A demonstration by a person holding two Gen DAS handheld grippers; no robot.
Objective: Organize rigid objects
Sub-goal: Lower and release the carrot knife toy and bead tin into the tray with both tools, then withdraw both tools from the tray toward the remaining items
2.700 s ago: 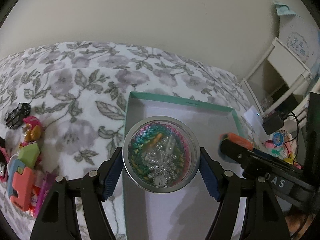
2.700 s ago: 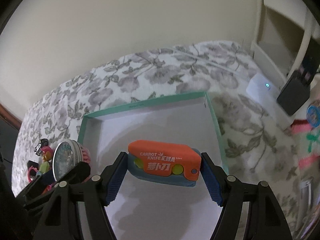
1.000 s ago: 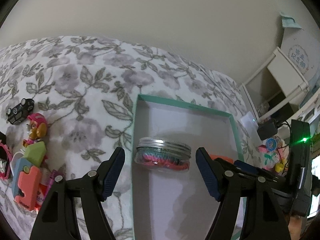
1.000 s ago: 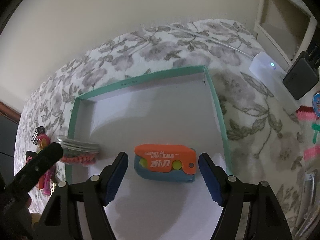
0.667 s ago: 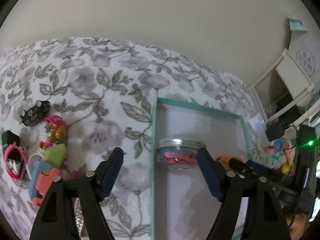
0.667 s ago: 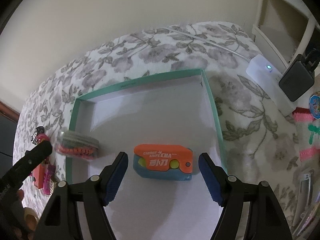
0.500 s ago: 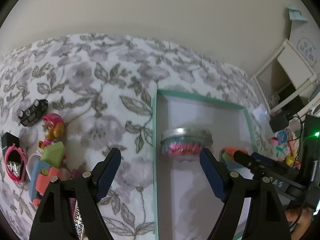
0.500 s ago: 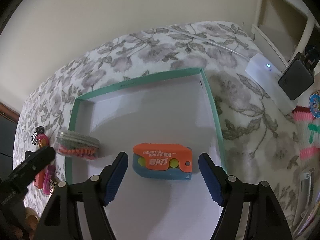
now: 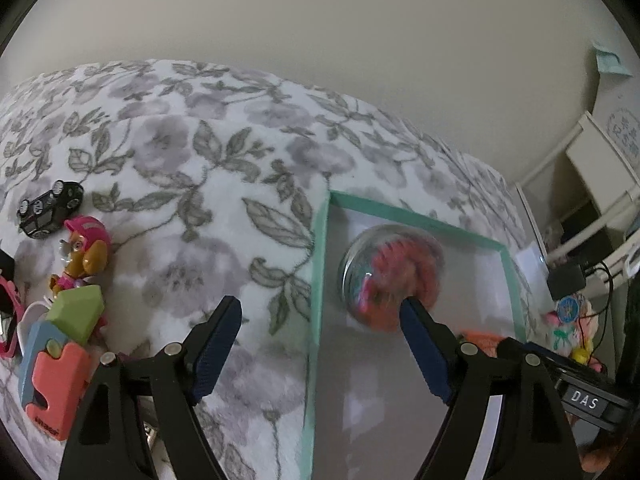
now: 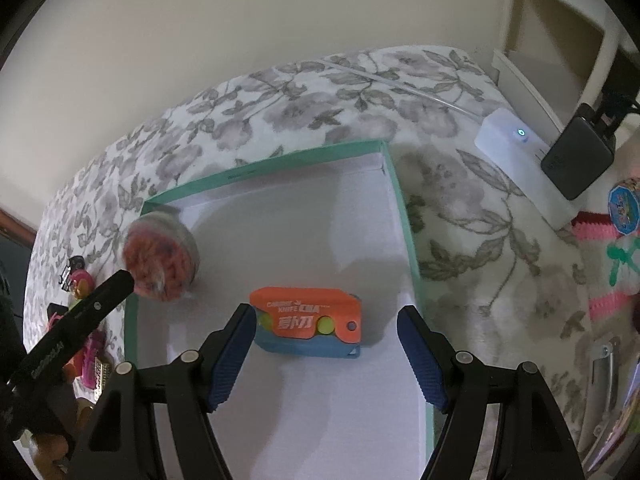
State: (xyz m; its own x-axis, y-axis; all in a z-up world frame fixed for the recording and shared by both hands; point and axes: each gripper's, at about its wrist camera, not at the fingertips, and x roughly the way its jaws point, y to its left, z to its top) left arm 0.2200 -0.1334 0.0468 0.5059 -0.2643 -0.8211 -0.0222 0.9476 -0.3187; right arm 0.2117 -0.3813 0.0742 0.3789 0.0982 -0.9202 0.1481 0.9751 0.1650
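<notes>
Both our grippers are released: the left gripper (image 9: 320,344) hangs over the tray's (image 10: 264,168) left wall and the right gripper (image 10: 326,350) straddles the carrot knife toy (image 10: 308,326) lying on the tray floor. The bead jar (image 9: 390,276) looks tipped on its side and blurred near the far left corner. We judge it could roll into the knife toy or the wall, since its round side gives it no stable footing.

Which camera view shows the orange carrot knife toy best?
The right wrist view. The carrot knife toy lies whole and sharp in the teal box, just ahead of the open right gripper. The left wrist view shows only a blurred orange edge behind a finger.
</notes>
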